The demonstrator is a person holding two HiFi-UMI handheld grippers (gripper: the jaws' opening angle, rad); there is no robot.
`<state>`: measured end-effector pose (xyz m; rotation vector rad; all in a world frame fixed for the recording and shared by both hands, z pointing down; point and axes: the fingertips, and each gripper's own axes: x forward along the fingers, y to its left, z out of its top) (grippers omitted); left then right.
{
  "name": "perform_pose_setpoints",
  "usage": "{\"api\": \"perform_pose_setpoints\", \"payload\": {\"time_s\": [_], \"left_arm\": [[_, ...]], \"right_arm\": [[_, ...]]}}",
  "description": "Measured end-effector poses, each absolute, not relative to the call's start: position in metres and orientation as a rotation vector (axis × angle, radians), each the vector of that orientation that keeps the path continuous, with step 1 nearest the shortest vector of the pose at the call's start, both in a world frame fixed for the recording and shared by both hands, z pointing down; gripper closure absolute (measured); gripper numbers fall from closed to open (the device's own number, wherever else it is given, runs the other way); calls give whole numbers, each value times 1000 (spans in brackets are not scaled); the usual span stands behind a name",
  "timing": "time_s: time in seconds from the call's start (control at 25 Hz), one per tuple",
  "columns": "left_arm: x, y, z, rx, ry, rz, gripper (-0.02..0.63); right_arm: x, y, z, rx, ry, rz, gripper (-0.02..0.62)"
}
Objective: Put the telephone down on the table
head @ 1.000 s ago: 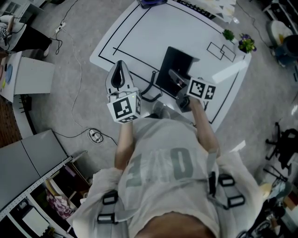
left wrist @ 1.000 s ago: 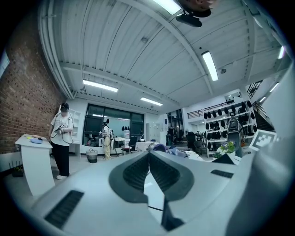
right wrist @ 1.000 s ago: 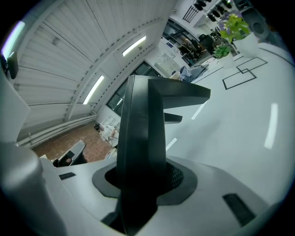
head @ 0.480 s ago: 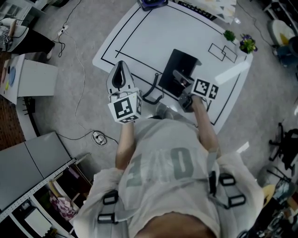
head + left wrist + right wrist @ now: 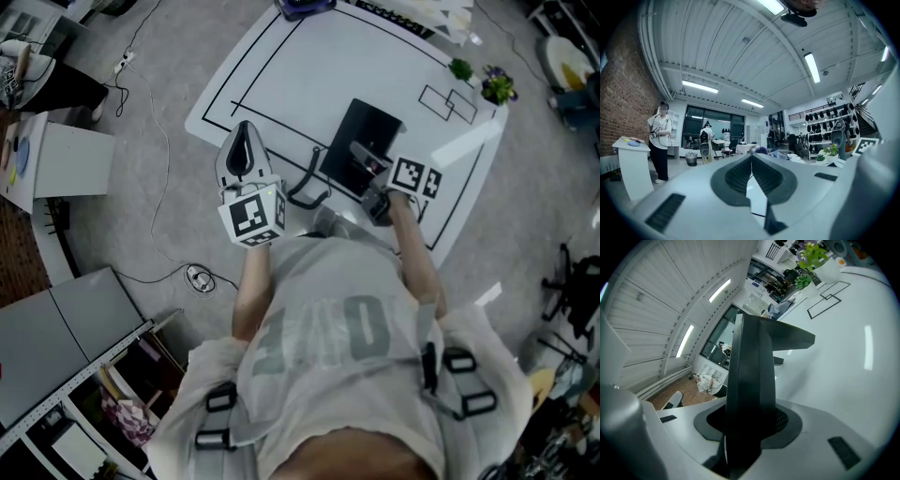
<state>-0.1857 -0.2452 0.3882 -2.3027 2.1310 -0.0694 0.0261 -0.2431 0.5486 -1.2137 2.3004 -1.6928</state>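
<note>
Head view
- Table point(image 5: 281, 75): one, white with black outlines, upper centre of frame.
- Telephone point(image 5: 361, 141): one, a black slab over the table's right-hand part, its flat face up.
- Cord point(image 5: 305, 183): one, black, curling at the table's near edge between the two grippers.
- Right gripper point(image 5: 366, 161): at the slab's lower right edge and clearly the nearer of the two.
- Left gripper point(image 5: 243, 141): left of centre, well apart from the slab, pointing to the top of frame.
- Plants point(image 5: 497, 89): two small ones at the table's upper right corner.

Left gripper view
- Jaws: pressed together with nothing between them, only ceiling and room beyond.

Right gripper view
- Jaws: partly closed and clamped on the telephone point(image 5: 750, 380), seen edge-on.
- Long axis: runs straight out from the jaws toward the top of frame.
- Table point(image 5: 853, 357): fills the right of frame, so it lies beside the slab's flat face.
- Contact: cannot tell whether the slab touches the tabletop.

Judgement
- Next move: bring the flat face down onto the table, then release.
</note>
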Motion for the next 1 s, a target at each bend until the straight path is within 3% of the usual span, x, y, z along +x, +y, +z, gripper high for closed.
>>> {"api": "perform_pose_setpoints", "payload": {"time_s": [0.36, 1.0], "left_arm": [[-181, -249, 392, -2317, 2112, -84, 597], [-171, -251, 391, -2331, 2082, -95, 597]], "right_arm": [[28, -241, 552, -1227, 2306, -1736, 436], [44, -233, 573, -1369, 2228, -1779, 310]]}}
